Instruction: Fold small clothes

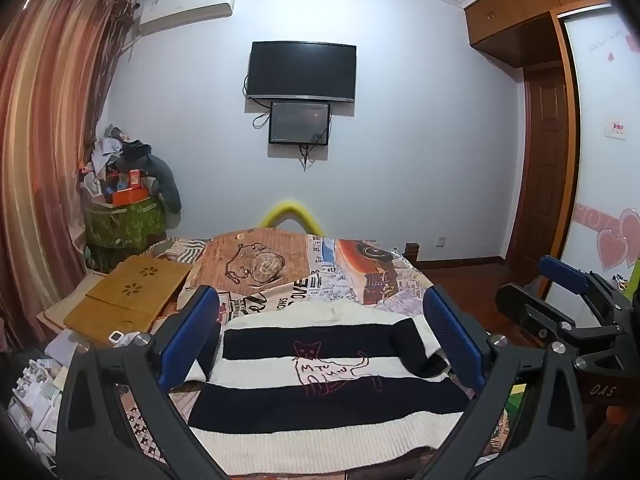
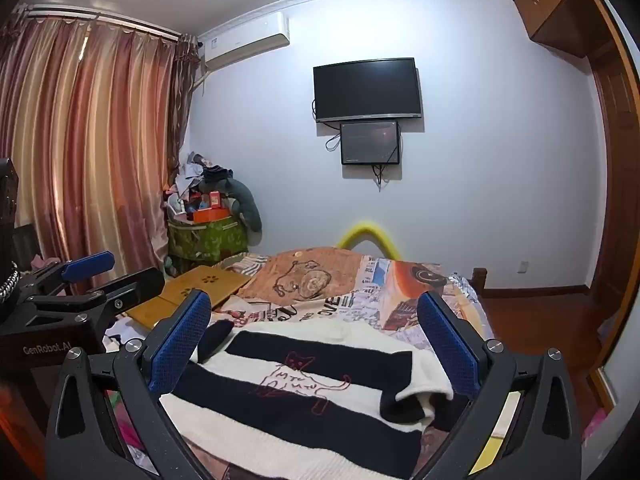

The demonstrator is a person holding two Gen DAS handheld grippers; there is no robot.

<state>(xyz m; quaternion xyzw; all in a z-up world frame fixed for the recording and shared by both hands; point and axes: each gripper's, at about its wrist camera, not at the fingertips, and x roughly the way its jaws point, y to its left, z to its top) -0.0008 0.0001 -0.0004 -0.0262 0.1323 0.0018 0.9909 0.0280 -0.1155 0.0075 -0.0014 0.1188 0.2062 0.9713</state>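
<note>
Striped sweater (image 1: 320, 392) lies below both wide-open, empty tongs (image 1: 320, 344) (image 2: 316, 352).

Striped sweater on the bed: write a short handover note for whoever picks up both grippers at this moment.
Left gripper: jaws wide open, holding nothing, above the sweater.
Right gripper: jaws wide open, holding nothing, beside the left one.
Striped sweater: lies front up on the patterned bedspread, cat drawing showing. Its sleeves appear already turned in over the body at both sides.
Done: sweater spread out, sleeves apparently in.
Left: fold the body, probably hem toward collar, then square it up. No grip is taken yet.
</note>
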